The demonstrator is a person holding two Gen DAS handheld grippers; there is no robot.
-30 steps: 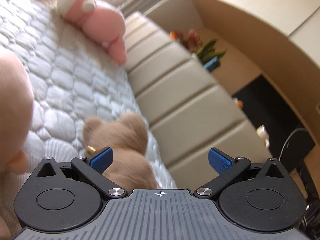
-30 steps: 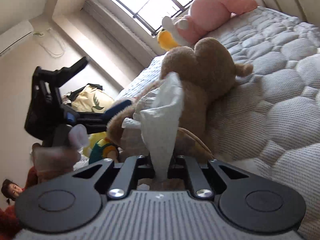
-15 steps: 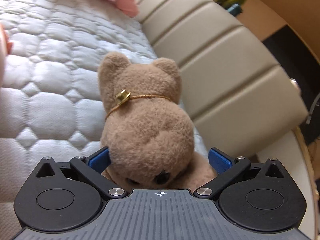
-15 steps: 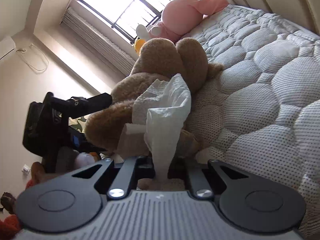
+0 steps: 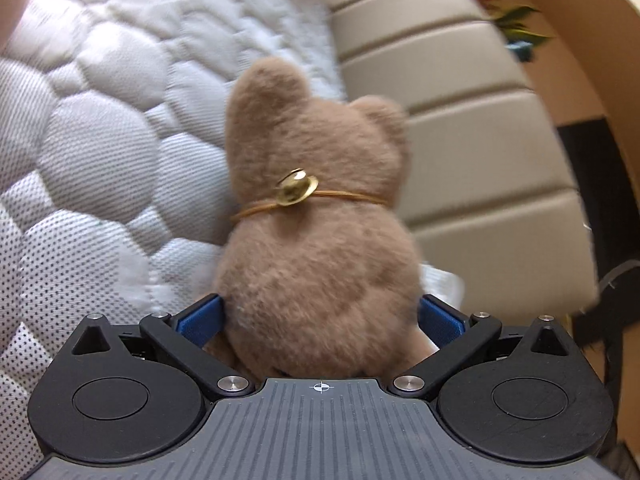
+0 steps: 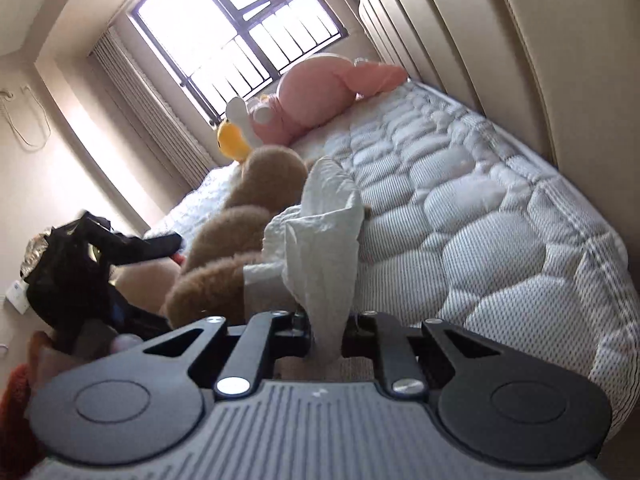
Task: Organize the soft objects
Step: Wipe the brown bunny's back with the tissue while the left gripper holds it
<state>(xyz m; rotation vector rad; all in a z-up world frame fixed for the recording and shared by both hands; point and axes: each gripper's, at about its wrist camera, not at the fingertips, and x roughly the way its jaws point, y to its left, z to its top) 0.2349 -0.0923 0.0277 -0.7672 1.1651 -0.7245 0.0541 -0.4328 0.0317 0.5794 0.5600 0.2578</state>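
A brown teddy bear (image 5: 316,240) with a gold bell on a cord lies on the quilted white mattress (image 5: 100,152). My left gripper (image 5: 320,316) is open, its blue pads on either side of the bear's body. The bear also shows in the right wrist view (image 6: 236,240), with the left gripper (image 6: 100,264) at its left. My right gripper (image 6: 326,336) is shut on a white tissue (image 6: 324,236) that stands up in front of the bear. A pink plush (image 6: 332,84) and a yellow plush (image 6: 232,140) lie at the far end of the mattress.
A beige padded headboard (image 5: 460,140) runs along the mattress on the right. A plant (image 5: 516,32) stands behind it. A barred window (image 6: 240,32) is beyond the bed. The mattress (image 6: 500,216) stretches right of the tissue.
My left gripper has moved in over the bear, which now sits deeper between the open pads. My right gripper, still holding the tissue, has drawn back a little from the bear.
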